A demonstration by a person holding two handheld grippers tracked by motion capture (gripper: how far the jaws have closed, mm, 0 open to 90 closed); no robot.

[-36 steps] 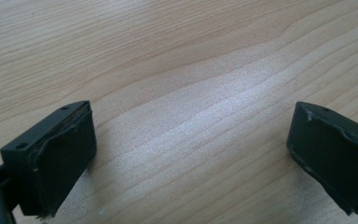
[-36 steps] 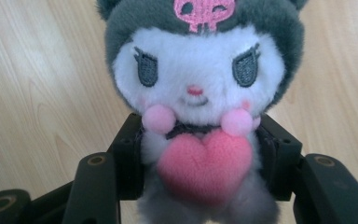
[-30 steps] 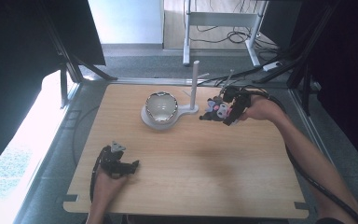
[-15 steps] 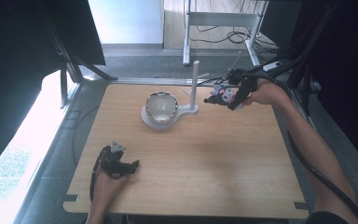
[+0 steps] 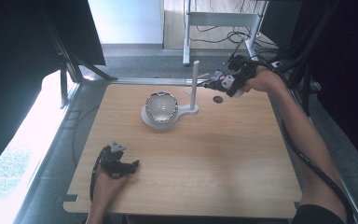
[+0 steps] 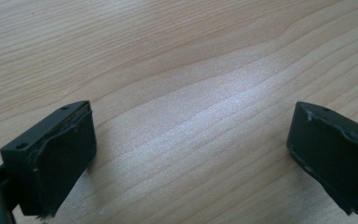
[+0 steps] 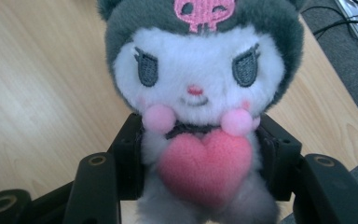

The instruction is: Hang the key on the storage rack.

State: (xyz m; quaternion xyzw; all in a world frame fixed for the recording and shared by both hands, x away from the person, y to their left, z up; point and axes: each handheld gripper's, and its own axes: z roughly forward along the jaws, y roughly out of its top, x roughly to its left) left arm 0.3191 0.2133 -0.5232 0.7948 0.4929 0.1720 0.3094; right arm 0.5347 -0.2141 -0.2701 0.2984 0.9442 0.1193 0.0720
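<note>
- Right claw (image 5: 213,83), clamped on the body of a small plush doll with a white face, grey hood and pink felt heart (image 7: 196,116), now hangs in the upper right of the high view, higher and farther toward the back edge of the pale wooden surface (image 5: 205,172) than a second ago, when it sat low beside the stand.
- Both black jaws press the doll's flanks in the right claw view; the toy rides clear of the wood, face toward the camera.
- Just left of the doll in the high view rises the white upright peg (image 5: 194,84) of a white stand, whose base carries a shiny silver bowl (image 5: 160,106).
- A small dark disc (image 5: 218,99) lies on the wood below the lifted toy.
- Left claw (image 5: 131,165) has kept its place at the lower left, jaws spread wide over bare wood, holding nothing.
- Judged from the lift, the doll seems bound for the peg top or the bowl; the carry looks midway.
</note>
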